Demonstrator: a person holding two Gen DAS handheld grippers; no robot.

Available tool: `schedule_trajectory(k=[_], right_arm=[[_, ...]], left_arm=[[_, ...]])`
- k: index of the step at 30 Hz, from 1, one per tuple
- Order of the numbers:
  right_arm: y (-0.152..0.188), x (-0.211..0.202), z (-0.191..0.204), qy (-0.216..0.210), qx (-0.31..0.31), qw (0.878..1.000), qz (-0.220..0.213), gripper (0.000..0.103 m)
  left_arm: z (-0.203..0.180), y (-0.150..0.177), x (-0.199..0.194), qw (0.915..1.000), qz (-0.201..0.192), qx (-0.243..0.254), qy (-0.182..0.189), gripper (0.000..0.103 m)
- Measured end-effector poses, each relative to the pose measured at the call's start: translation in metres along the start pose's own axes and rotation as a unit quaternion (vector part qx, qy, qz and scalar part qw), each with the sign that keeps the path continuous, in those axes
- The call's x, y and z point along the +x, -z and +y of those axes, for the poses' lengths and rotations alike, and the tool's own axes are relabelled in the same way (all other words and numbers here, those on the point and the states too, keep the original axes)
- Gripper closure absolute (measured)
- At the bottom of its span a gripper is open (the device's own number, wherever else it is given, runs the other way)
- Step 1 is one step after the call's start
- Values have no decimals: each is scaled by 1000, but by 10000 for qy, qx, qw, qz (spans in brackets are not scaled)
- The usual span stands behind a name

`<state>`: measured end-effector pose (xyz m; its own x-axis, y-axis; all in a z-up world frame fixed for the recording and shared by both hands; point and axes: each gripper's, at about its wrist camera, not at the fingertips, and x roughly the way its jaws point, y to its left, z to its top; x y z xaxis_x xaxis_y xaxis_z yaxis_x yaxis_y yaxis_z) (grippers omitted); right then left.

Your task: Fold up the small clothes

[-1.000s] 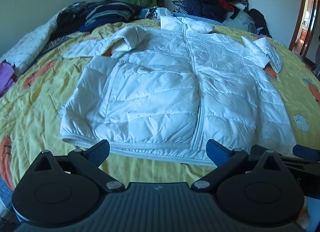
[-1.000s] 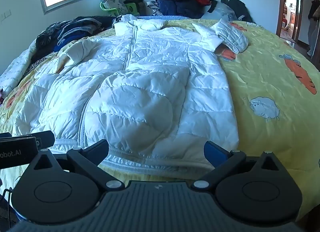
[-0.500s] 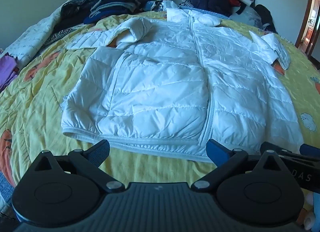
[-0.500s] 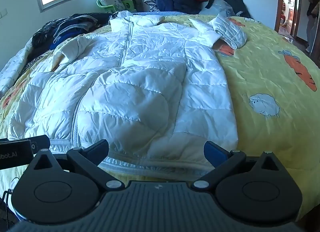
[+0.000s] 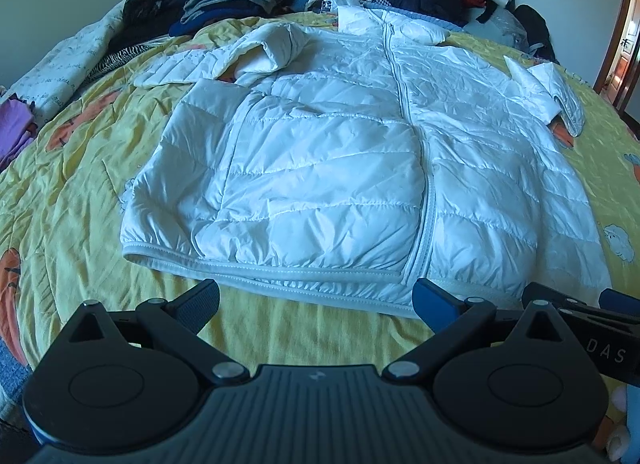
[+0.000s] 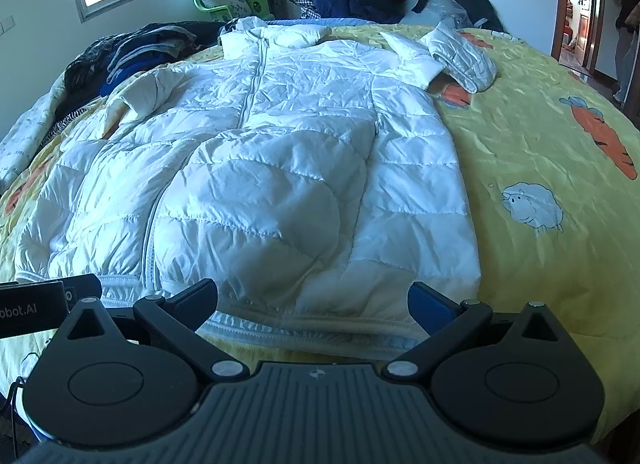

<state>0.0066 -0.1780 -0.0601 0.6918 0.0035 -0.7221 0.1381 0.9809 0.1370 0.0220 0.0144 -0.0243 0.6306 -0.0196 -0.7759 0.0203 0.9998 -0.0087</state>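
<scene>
White puffer jacket (image 5: 344, 168) lies flat on the yellow quilt (image 5: 72, 168), zipped, hem toward me — nothing folded yet.

I hold the left gripper (image 5: 316, 300) and right gripper (image 6: 312, 298) wide apart, empty, just short of the hem. Next, I judge: pinch the hem corners at 10 and 2 o'clock — sleeves (image 6: 460, 56) still need tucking in.

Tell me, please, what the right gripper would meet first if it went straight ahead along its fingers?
Most likely the bottom hem of the white puffer jacket, which lies directly ahead between the open jaws of the right gripper. A narrow strip of yellow bedspread seems to separate them, though depth is unclear.
</scene>
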Motion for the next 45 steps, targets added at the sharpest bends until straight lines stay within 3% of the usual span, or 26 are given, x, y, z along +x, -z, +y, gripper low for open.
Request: schedule_trajectory(k=[23,38,45], right_arm=[[-5,3,3,42,-159,9999,-11,0],[-3,4,4,9,-155,9999,8,0],[0,1,6,-16,-174,9998,-10,0]], left_arm=[[2,0,5,9999,76,-41,-72,0],[7,13,7,9991,333,-224,-120,0],[5,16,1,9995,231,-210,38,0]])
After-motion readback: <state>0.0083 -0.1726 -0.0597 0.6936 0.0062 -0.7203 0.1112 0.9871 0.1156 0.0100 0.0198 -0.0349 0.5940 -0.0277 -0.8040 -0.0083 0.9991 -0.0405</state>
